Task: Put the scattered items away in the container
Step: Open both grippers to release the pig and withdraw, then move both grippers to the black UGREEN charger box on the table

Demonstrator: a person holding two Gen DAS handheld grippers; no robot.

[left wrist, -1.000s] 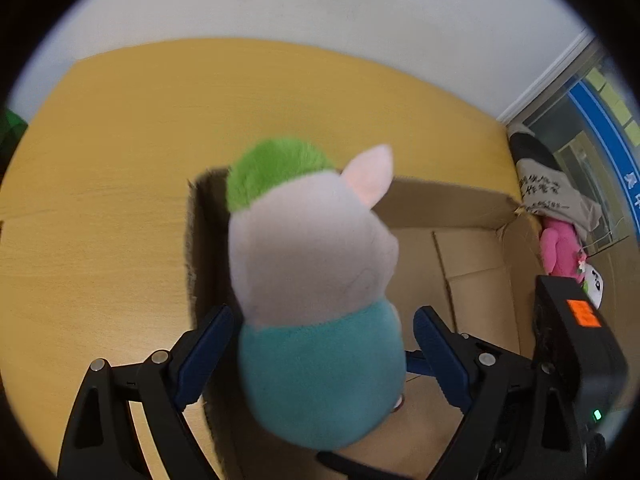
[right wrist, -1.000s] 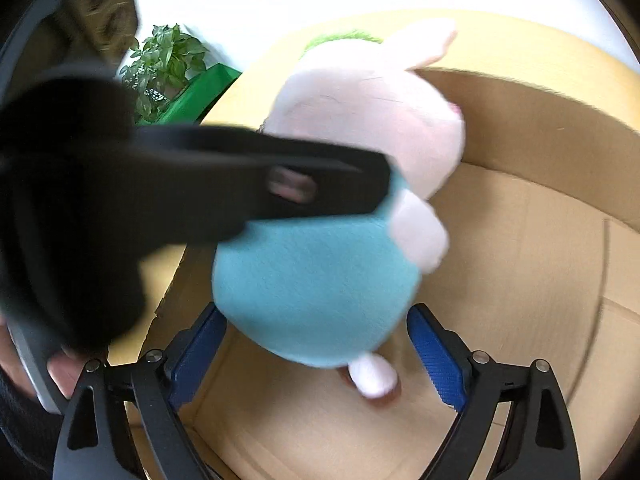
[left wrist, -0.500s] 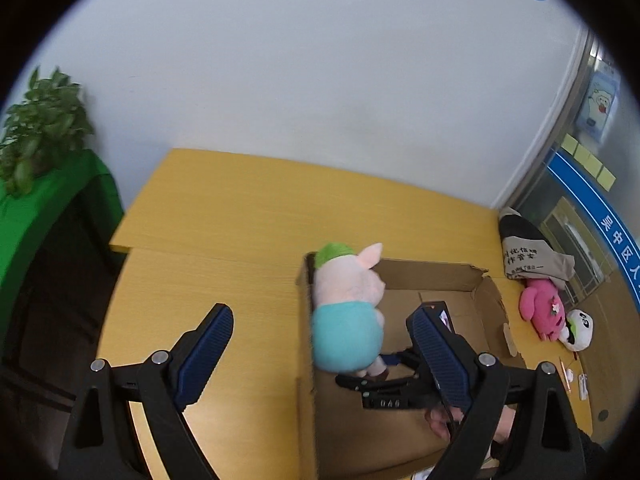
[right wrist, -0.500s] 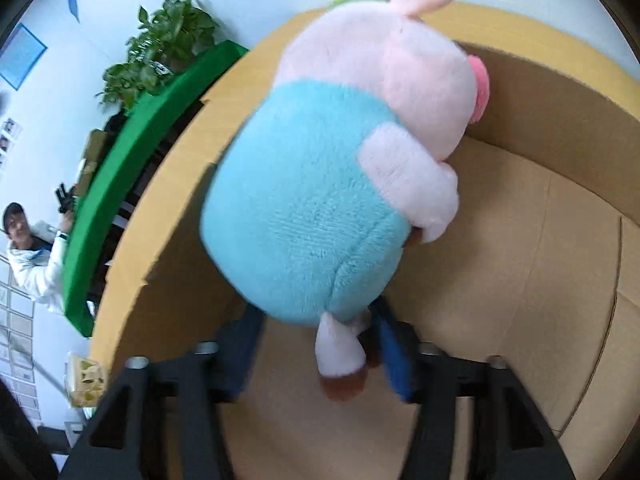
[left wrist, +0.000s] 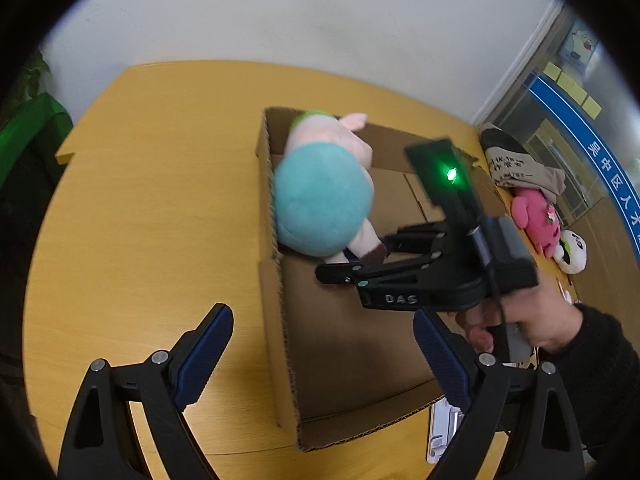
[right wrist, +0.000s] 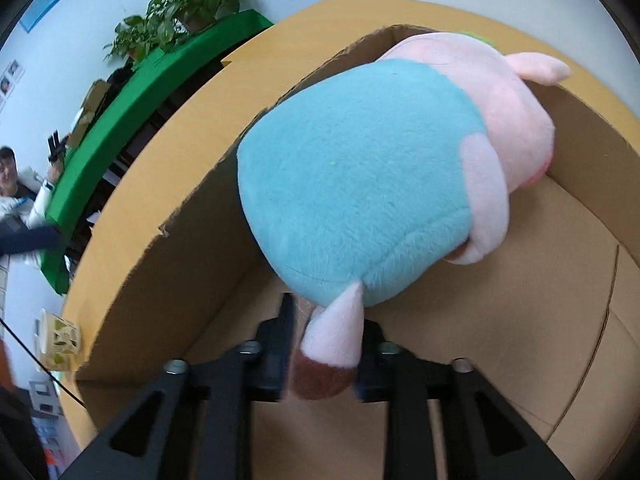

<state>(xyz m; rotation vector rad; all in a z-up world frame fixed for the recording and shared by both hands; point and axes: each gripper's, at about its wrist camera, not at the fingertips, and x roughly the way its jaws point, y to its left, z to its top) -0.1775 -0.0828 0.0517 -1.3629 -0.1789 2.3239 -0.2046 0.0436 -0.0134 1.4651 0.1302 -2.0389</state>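
A: What took up most of the scene?

B: A wide yellow wooden table (left wrist: pixel 152 200) ran up to a white wall. On it sat an open brown cardboard box (left wrist: pixel 340 344), long and shallow, with its flaps up.

A: Where was the toy?

B: A plush pig with a pale pink head, green cap and turquoise body (left wrist: pixel 320 200) lay inside the box, in its far left corner, leaning against the left wall. 1 pink leg with a brown foot (right wrist: pixel 332 344) pointed back toward the right gripper.

A: What were the 2 tools doing?

B: The black right gripper (right wrist: pixel 324 360), held by a hand in a dark sleeve (left wrist: pixel 532 320), reached into the box. Its jaws were closing, with that leg between them; whether the pads pressed it yet was unclear. The black left gripper with blue pads (left wrist: pixel 320 360) stood wide apart, holding nothing, straddling the box's near left wall.

A: Anything smaller?

B: At the table's right edge lay a pink plush toy (left wrist: pixel 536 216) beside a small white and black plush (left wrist: pixel 572 252).
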